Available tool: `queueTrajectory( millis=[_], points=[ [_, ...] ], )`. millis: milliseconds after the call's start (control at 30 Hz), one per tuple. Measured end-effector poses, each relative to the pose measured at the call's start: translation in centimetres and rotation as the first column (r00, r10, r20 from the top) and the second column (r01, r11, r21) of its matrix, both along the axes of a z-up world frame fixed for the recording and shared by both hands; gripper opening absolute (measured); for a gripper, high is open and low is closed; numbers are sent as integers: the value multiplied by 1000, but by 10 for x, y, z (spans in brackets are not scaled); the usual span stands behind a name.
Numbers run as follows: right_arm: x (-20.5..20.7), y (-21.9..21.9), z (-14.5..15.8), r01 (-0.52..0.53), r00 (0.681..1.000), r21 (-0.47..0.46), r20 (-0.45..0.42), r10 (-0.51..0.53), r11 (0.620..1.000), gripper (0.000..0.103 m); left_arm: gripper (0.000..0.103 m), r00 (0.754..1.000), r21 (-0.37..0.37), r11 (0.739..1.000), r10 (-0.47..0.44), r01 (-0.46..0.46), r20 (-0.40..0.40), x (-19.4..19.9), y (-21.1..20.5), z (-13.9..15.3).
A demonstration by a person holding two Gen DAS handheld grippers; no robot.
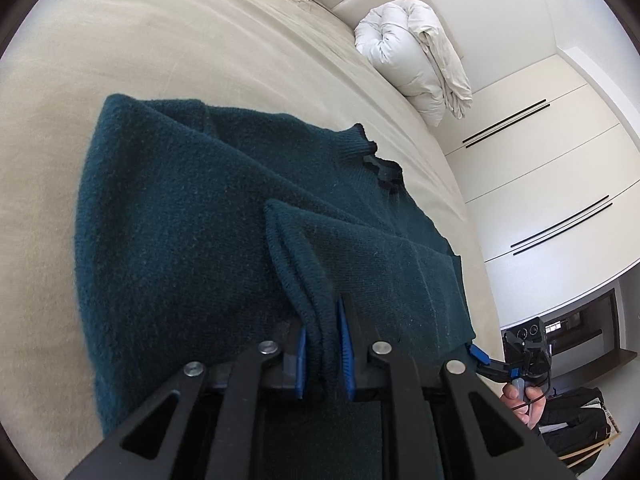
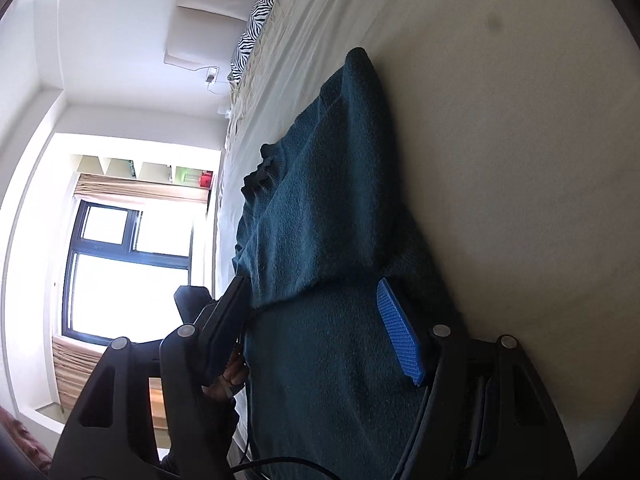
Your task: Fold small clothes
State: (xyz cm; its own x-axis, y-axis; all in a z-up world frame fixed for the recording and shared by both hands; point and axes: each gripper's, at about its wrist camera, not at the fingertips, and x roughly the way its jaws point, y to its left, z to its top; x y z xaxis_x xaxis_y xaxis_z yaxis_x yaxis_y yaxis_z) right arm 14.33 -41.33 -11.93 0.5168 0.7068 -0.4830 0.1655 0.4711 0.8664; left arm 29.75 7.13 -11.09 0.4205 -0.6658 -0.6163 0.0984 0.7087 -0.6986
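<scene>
Left wrist view: a dark teal sweater [image 1: 192, 216] lies spread on the beige bed [image 1: 180, 40], and the left gripper [image 1: 324, 352] is clamped on a folded edge of it, blue pads pinching the knit. Only the right wrist view shows the right gripper [image 2: 316, 312] spread wide, its fingers straddling the sweater [image 2: 320, 200], plus a window [image 2: 128, 264]. A rolled white duvet [image 1: 412, 56] appears only on the left.
</scene>
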Motion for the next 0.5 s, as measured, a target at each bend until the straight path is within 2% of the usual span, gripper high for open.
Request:
queueTrajectory(
  millis=[33,100,167,233,333,433,467,500],
  points=[
    [-12,-1,4,13,1000,3,16,-13,1000,65,38,1000,-6,1000,21,-21,14,-12,7,9],
    [-39,-2,15,36,998,3,46,-36,999,66,60,995,-42,996,77,-74,56,-44,29,27],
    [-70,2,24,51,995,-7,80,-50,999,66,66,986,-52,989,144,-141,81,-84,54,38],
    [-99,5,29,63,994,-17,94,-62,998,66,67,980,-40,983,183,-180,80,-127,75,42],
    [-143,10,28,90,993,-48,84,-86,995,66,67,981,-14,982,191,-190,42,-185,88,35],
    [-180,16,25,120,991,-93,67,-114,988,66,67,988,37,987,157,-156,-3,-233,84,25],
    [-206,-1,27,127,991,-115,60,-121,985,66,67,989,65,987,149,-148,-12,-245,81,21],
    [-217,1,29,133,990,-142,59,-126,981,66,67,990,84,987,137,-134,-23,-257,79,17]
  ],
)
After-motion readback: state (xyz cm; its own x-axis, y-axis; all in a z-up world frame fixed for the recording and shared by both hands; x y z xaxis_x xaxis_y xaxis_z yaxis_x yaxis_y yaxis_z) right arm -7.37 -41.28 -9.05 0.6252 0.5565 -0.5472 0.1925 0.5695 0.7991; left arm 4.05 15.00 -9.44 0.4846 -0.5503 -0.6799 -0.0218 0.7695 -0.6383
